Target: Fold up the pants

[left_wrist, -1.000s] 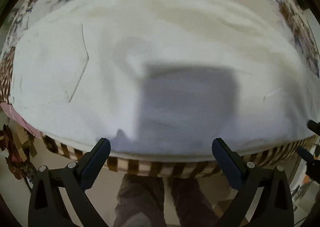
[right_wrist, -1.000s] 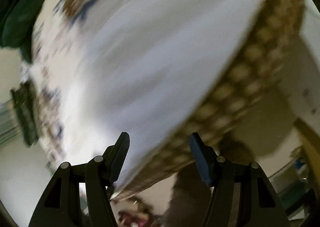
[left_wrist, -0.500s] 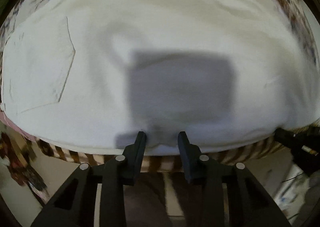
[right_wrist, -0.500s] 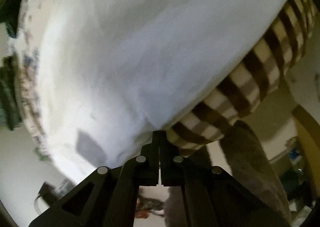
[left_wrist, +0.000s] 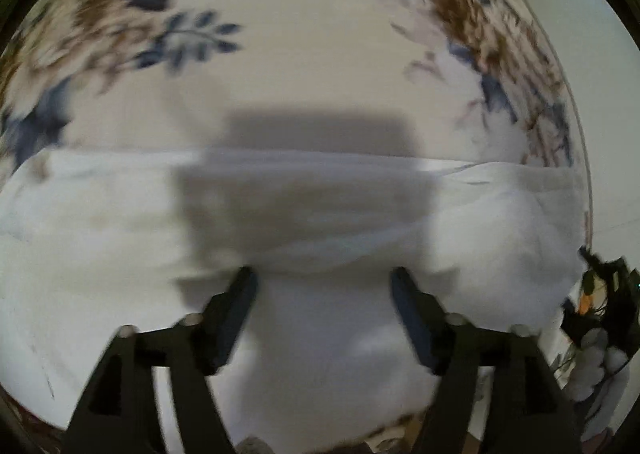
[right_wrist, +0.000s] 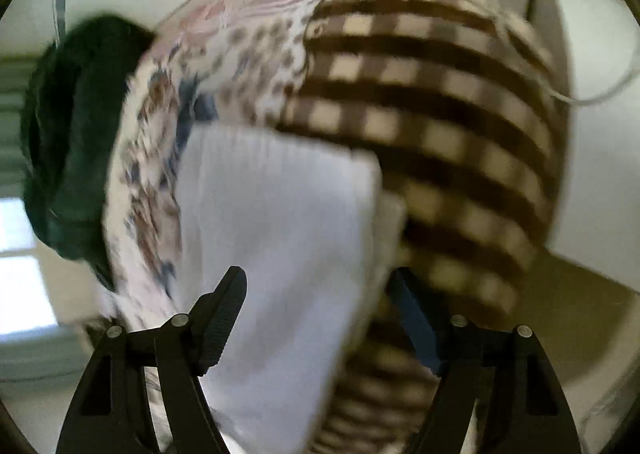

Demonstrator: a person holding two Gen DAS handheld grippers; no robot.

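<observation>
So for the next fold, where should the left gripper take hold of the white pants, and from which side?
Probably the doubled fabric edge of the white pants crossing just ahead of the open left gripper. Come in from the near side, low and level, one finger over and one under: that edge lies straight across the floral cover, square to the approach.

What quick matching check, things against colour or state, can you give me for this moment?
Things:
1. pants
2. left gripper
3. checked cloth
4. bundle

Descriptions:
a. dark green
b. white
c. brown and cream
d. open, over white fabric

Pairs: 1-b, 2-d, 3-c, 4-a
</observation>
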